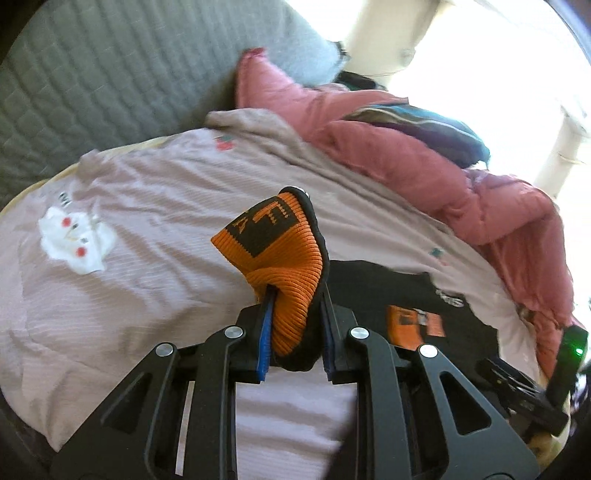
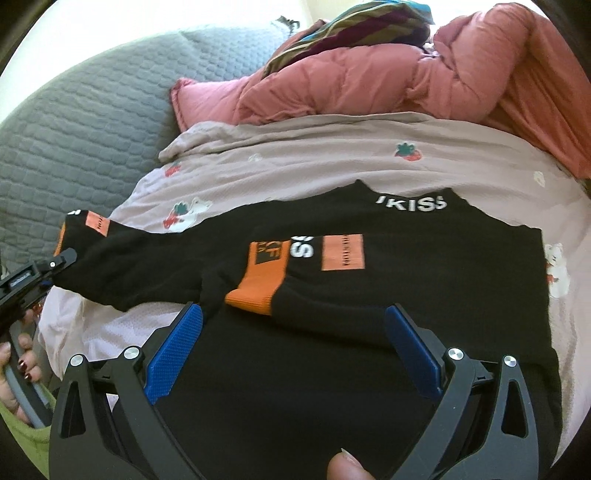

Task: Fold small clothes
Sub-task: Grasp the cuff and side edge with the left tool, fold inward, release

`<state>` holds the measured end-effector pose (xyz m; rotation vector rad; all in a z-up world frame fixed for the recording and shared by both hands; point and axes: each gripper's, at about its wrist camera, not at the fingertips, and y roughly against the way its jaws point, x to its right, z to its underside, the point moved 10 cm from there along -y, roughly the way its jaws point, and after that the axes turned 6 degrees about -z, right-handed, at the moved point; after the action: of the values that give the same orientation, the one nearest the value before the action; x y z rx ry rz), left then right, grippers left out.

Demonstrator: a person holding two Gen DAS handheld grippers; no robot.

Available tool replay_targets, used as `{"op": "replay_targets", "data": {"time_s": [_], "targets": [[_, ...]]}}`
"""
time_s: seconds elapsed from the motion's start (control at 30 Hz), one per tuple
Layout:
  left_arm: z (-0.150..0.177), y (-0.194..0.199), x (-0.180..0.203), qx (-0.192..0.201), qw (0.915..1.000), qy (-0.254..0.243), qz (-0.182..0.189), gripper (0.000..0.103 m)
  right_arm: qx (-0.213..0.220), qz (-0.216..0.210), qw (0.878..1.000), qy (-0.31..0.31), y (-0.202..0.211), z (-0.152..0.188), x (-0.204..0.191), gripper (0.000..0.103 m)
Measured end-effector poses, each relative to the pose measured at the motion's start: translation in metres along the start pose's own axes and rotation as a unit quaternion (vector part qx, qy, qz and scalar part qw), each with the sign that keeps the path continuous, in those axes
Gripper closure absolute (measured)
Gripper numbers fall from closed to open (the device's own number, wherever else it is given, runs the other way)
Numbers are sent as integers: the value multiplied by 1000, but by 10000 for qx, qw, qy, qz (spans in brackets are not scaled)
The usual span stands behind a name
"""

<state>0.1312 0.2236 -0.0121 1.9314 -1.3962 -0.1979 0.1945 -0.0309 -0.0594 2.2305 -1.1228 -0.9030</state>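
A small black sweater (image 2: 424, 295) with orange patches and white lettering lies on the pink sheet (image 2: 332, 155). My left gripper (image 1: 295, 291) is shut on its orange-and-black sleeve cuff (image 1: 273, 243) and holds it raised above the sheet. The rest of the sweater (image 1: 399, 295) shows to the right in the left wrist view. In the right wrist view the left gripper (image 2: 55, 266) holds the left sleeve (image 2: 122, 266) at the far left. My right gripper (image 2: 295, 332) is open and empty, just above the sweater body, with the other orange cuff (image 2: 258, 288) folded across the chest ahead of its fingers.
A pink-red puffy duvet (image 2: 424, 77) is bunched along the far side, with striped cloth (image 2: 351, 29) on it. A grey quilted cover (image 2: 74, 122) lies to the left. The person's hand (image 2: 18, 369) shows at lower left.
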Motion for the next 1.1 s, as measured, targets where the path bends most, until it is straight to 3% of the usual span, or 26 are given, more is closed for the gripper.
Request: {"op": "replay_targets", "data": {"time_s": [0.4, 0.93, 1.07, 1.1], "targets": [[11, 4, 105, -213, 9944, -767, 700, 89, 377, 131, 9978, -533, 40, 0, 57, 5], [80, -35, 216, -1098, 9721, -1647, 1257, 89, 766, 421, 9892, -1179, 86, 6, 135, 5], [95, -40, 237, -1241, 9629, -1901, 1462, 82, 781, 448, 9883, -1233, 89, 7, 143, 5], [98, -39, 240, -1253, 9615, -1909, 1527, 75, 781, 448, 9882, -1236, 90, 8, 144, 5]]}}
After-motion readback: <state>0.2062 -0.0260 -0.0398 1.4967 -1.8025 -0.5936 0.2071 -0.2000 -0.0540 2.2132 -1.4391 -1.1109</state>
